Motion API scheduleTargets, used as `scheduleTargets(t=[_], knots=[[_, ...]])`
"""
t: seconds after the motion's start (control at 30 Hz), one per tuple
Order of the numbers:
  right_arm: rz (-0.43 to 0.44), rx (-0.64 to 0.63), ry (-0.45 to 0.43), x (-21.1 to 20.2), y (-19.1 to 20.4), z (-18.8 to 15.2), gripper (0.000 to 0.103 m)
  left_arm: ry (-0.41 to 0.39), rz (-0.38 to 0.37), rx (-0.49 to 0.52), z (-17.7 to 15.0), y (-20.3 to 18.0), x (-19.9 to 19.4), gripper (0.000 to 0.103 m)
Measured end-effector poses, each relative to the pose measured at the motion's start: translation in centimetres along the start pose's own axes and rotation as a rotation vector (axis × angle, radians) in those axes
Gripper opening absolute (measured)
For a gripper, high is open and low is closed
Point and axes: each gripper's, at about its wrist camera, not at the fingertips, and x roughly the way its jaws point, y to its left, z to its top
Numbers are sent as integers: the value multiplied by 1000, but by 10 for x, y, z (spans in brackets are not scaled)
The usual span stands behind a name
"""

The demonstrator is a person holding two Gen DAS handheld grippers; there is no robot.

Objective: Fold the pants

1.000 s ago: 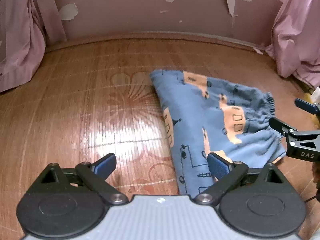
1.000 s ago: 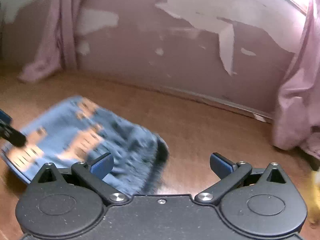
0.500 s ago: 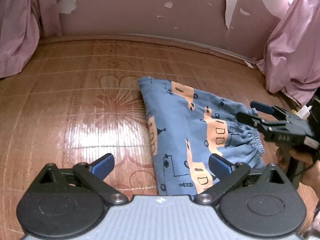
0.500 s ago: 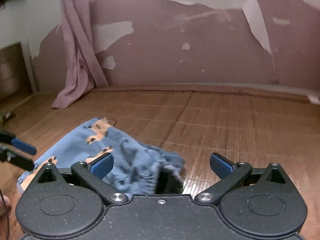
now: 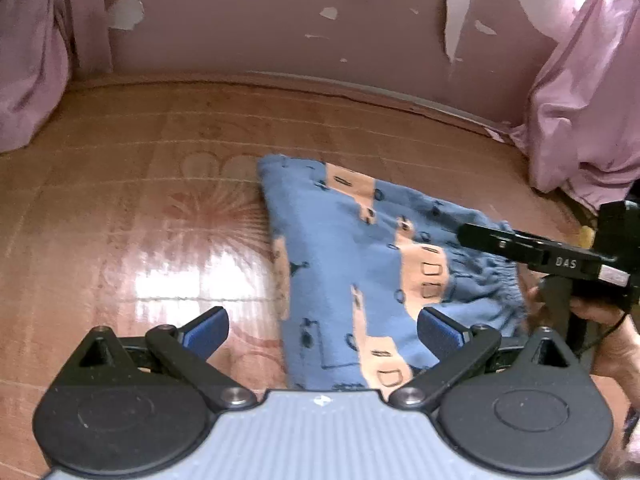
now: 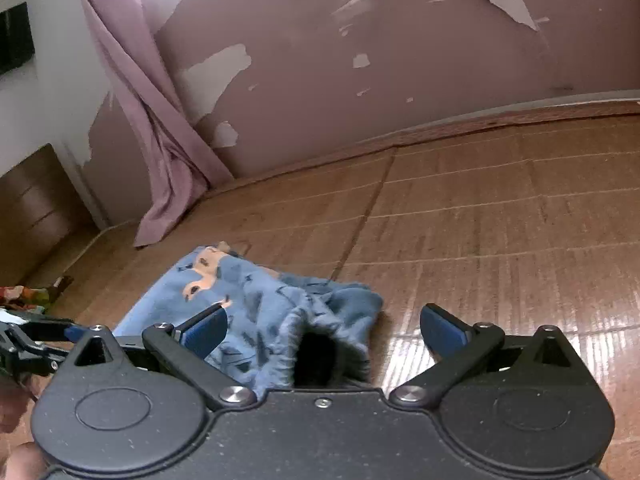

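Pants [image 5: 360,264] lie flat on the floor [image 5: 132,216], beyond both claws. Left claw [image 5: 322,326] gapes wide, empty; right claw [image 6: 324,328] likewise, facing the waistband. Long axis runs near-to-far, waistband right.

The left wrist view looks forward over its own left gripper [image 5: 322,330], low above the wooden floor [image 5: 120,208], toward the peeling wall [image 5: 280,20]; the right wrist view sits lower and nearer, facing across the right gripper [image 6: 324,334] toward a curtain [image 6: 160,140]; both share the pants [image 5: 360,264], and each catches the other gripper at its edge
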Motion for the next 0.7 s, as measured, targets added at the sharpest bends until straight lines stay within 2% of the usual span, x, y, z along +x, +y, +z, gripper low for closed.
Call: scheduleTargets(t=[0.17,0.3,0.43,0.53,0.6,0.7], knots=[[28,46,-6,0,0,0,102,6,-25,-1,-5,-2,2,102],[65,118,-23,0,-4,-1,102,10,-69,-95,-8,7,1,102],[48,93,-18,2,3,-1,102,4,-73,-155,-10,12,1,102],[48,86,-9,4,6,-2,88,-11,-63,-149,-11,11,0,101],[33,83,-10,4,7,-2,78,-7,-61,-135,-10,9,1,93],[21,101,-15,3,5,-2,71,13,-74,-135,-9,8,3,83]])
